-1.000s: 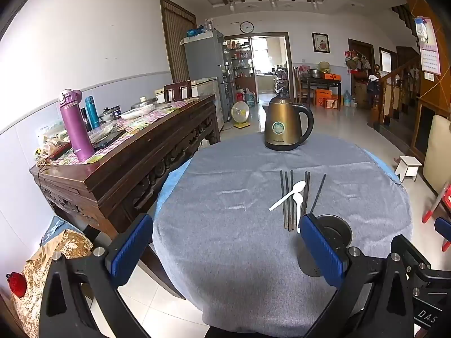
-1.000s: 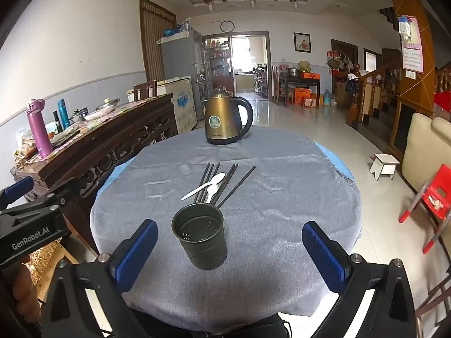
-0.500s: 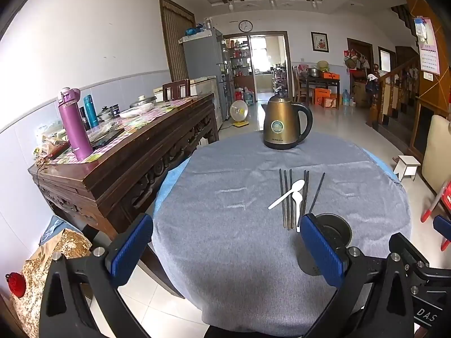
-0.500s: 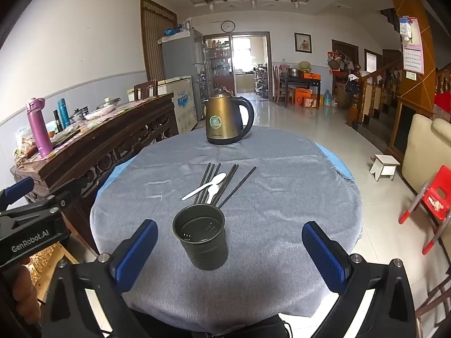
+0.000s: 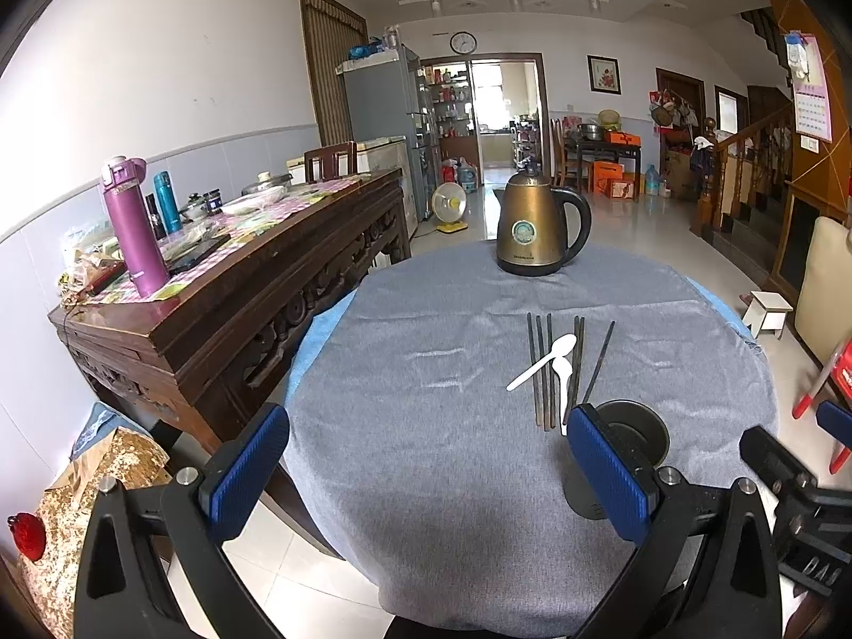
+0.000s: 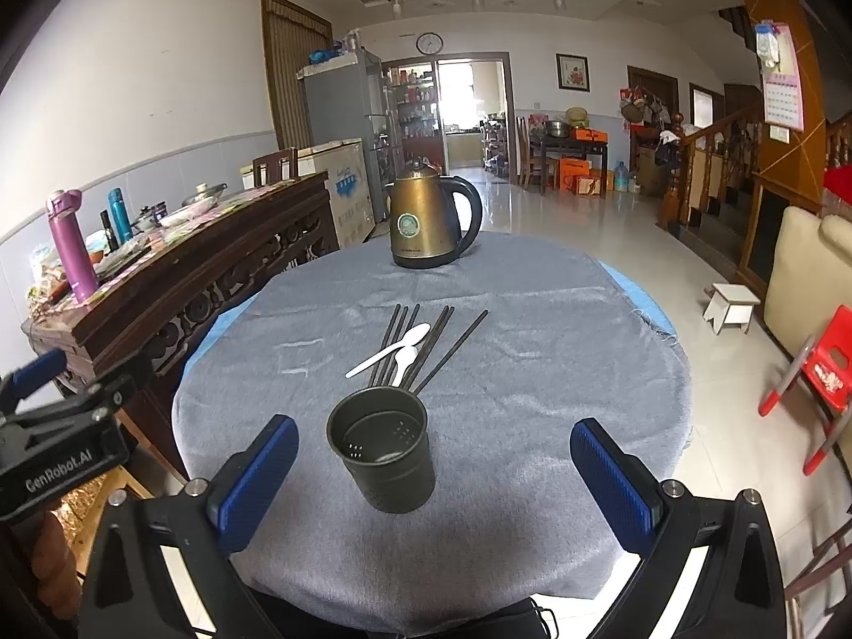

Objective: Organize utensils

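Chopsticks (image 6: pixel 420 346) and two white spoons (image 6: pixel 388 354) lie loose on the grey worktop (image 6: pixel 532 373), behind the empty holder cup (image 6: pixel 383 452). My left claw (image 5: pixel 426 463) is spread wide, holding nothing; my right claw (image 6: pixel 434 479) is spread too, framing the cup for loading.

The bench holds two white spoons (image 6: pixel 391 353), one dark holder cup (image 6: pixel 386 458) and one kettle (image 6: pixel 428 226). Six dark chopsticks (image 6: pixel 452 343) lie there too.

A lived-in home: round clothed dining table (image 6: pixel 532 426); kettle (image 6: pixel 426 223); fridge (image 6: pixel 341 106); carved sideboard (image 5: pixel 239 298); staircase (image 6: pixel 708 160).
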Motion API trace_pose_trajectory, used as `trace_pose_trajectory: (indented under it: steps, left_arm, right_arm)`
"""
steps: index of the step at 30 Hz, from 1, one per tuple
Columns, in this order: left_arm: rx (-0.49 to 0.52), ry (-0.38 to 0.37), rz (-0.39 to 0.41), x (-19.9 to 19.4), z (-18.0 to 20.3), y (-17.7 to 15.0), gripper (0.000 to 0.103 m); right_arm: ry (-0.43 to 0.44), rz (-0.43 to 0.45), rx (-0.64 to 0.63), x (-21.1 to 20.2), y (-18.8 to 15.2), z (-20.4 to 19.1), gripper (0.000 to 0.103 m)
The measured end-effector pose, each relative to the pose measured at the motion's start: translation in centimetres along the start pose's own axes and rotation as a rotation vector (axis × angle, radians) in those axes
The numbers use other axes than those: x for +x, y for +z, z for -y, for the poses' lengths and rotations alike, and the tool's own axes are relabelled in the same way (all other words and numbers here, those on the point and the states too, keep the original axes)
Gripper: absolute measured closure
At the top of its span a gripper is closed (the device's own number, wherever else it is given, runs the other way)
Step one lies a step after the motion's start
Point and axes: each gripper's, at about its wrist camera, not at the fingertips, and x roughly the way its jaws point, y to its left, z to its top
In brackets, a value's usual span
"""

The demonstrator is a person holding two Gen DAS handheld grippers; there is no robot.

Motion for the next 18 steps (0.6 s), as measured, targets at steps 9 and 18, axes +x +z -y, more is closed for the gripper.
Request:
trace_pose_trajectory:
  steps: [9, 18]
  left_arm:
    - [-0.030, -0.067, -0.128, 7.1, -1.3, 0.7, 0.000]
    - [-0.083, -0.239, -0.224, 18.0, 0.7, 2.8, 0.000]
  right_arm:
    - [0.061, -0.100, 0.067, 5.7, 3.4, 3.4, 0.000]
    - [0.211, -0.299, 0.245, 17.2, 5.6, 7.5, 0.016]
